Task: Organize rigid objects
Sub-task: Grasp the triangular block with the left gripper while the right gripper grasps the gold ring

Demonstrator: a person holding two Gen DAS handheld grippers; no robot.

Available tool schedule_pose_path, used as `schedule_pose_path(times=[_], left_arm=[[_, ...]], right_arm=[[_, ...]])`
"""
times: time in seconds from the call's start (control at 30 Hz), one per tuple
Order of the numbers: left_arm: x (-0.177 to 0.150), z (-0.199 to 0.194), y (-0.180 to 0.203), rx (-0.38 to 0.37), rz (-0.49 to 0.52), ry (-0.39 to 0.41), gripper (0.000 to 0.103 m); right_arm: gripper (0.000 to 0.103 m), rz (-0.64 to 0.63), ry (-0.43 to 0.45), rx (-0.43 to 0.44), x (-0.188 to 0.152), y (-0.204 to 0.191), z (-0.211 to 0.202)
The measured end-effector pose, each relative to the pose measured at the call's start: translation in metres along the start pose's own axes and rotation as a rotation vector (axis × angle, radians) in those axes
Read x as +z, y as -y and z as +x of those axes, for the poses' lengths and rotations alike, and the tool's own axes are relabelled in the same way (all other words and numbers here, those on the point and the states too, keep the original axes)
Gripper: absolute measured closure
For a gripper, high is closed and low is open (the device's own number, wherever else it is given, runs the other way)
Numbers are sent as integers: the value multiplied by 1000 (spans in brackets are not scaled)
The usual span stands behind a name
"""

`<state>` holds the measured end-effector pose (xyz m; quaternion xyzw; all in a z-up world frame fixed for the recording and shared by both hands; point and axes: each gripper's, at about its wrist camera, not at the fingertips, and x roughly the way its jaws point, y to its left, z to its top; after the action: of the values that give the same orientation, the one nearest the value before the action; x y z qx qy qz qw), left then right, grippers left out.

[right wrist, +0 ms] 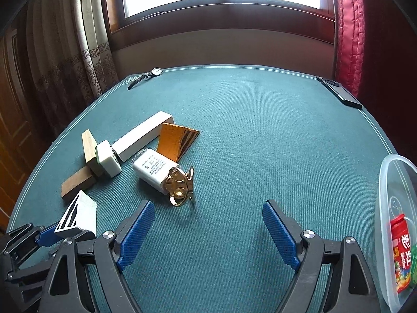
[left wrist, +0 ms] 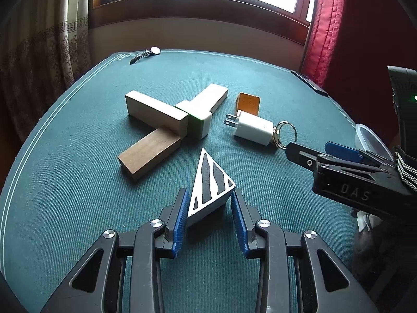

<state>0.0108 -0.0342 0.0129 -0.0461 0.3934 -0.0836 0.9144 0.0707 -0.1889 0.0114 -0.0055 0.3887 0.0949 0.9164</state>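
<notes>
**Triangular block clamped, charger lying free**

Triangular block (left wrist: pixel 208 185), white with black stripes, clamped between blue pads of left hand-held gripper (left wrist: pixel 209 206), low over green surface (left wrist: pixel 78 208). Seen in right wrist view too, at lower left (right wrist: pixel 78 214). Right hand-held gripper (right wrist: pixel 208 230) spread wide, holding nothing, only bare surface between its pads; in left wrist view reaching in from the right edge (left wrist: pixel 325 154).

Shown only by right wrist view: printed label on white charger (right wrist: pixel 151 168), gold fidget spinner (right wrist: pixel 178 182) leaning at charger's end, red snack packet (right wrist: pixel 400 250) inside clear plastic container (right wrist: pixel 385 182). Shown only by left wrist view: charger prongs (left wrist: pixel 230 120) and key ring (left wrist: pixel 285 131).

Further back, three wooden blocks (left wrist: pixel 153 110) crossing each other, touching a white-and-green box (left wrist: pixel 199 122). Orange piece (left wrist: pixel 249 103) just behind the charger. Wristwatch (left wrist: pixel 149 52) and dark phone (left wrist: pixel 310 83) at far edges.

Container cut off by frame edge in both views. Packet lettering only partly readable.
</notes>
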Motion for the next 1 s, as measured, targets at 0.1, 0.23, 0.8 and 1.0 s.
schedule_pose_path(times=[0.1,0.23,0.8,1.0], left_arm=[[0,0,-1,-2,-3,0,68],[0,0,-1,-2,-7,0,68],[0,1,1,-14,-2,-1,63],[0,1,1,-12,-1,-1,62]], right_arm=[[15,1,-16,0,4,-1,6],[15,19,-18,-26,9,5,10],[15,201,-9,-39,3,47,3],[15,232,-1,-45,-3,56,-4]])
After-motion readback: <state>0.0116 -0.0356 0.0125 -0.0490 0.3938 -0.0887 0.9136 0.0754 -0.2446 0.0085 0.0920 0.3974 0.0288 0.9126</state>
